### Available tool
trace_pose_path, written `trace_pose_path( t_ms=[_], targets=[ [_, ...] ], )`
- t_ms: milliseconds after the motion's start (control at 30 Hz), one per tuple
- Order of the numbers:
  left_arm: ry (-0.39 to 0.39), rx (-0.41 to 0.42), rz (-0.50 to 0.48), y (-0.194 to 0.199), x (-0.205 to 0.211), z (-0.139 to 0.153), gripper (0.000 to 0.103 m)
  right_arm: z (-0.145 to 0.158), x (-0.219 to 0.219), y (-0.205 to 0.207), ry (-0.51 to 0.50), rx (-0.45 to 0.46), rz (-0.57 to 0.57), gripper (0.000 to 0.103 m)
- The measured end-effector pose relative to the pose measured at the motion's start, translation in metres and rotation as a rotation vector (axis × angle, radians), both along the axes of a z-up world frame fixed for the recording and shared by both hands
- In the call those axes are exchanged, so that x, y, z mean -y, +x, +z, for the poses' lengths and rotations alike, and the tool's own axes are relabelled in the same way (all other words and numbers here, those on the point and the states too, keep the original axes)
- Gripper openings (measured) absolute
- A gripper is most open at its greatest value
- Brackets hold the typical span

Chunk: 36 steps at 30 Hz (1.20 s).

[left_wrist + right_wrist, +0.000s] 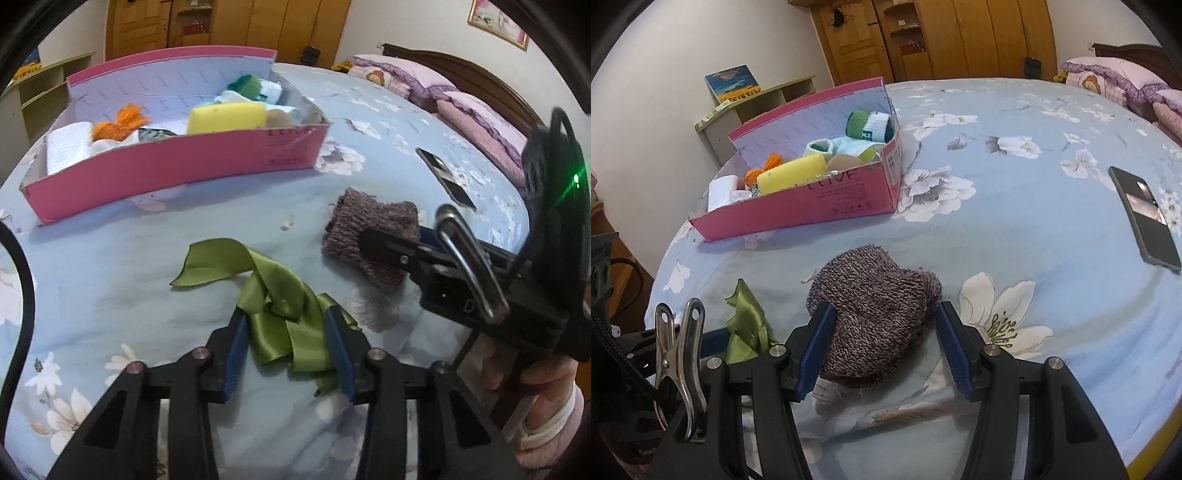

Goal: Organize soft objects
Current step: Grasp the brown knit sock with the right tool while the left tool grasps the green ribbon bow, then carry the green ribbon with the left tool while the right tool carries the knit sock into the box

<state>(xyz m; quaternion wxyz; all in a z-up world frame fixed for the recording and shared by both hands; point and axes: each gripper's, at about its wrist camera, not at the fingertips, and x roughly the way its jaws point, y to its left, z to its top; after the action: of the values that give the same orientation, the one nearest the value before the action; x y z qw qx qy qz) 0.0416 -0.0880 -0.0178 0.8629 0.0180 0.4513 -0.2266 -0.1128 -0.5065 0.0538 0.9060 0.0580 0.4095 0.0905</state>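
Note:
A crumpled green satin ribbon [273, 302] lies on the bed sheet between the blue pads of my left gripper [286, 332], which is open around it. A brown knitted sock [871, 314] lies on the sheet between the pads of my right gripper [884, 332], also open around it. The sock [365, 229] and the right gripper [391, 251] show at the right of the left wrist view. The ribbon [746, 325] shows at the left of the right wrist view. A pink cardboard box [166, 173] stands farther back, holding a yellow sponge [227, 118], orange yarn [122, 122] and socks.
A black phone [1145, 214] lies on the floral sheet to the right. Pink pillows [476, 114] and a dark headboard are at the far right. A wooden wardrobe [942, 37] and low shelf [757, 103] stand behind the bed.

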Motion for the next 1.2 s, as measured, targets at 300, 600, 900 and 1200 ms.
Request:
trace_pose_path(
  t_ms=[300,600,900,1200],
  targets=[
    [-0.017,-0.014,0.005,0.003,-0.003,-0.002,0.013,-0.010,0.003,0.004,0.024,-0.026,-0.007,0.059],
    [-0.024,0.040,0.048,0.002,-0.017,0.011,0.012,-0.014,0.006,0.002,0.063,-0.023,-0.015,0.061],
    [-0.052,0.073,0.079,0.001,-0.031,0.023,0.012,-0.007,0.001,-0.010,0.091,0.033,-0.004,0.023],
    [-0.088,0.102,0.125,-0.001,-0.048,0.036,0.012,0.008,-0.007,-0.021,0.073,0.102,0.010,0.019]
  ],
)
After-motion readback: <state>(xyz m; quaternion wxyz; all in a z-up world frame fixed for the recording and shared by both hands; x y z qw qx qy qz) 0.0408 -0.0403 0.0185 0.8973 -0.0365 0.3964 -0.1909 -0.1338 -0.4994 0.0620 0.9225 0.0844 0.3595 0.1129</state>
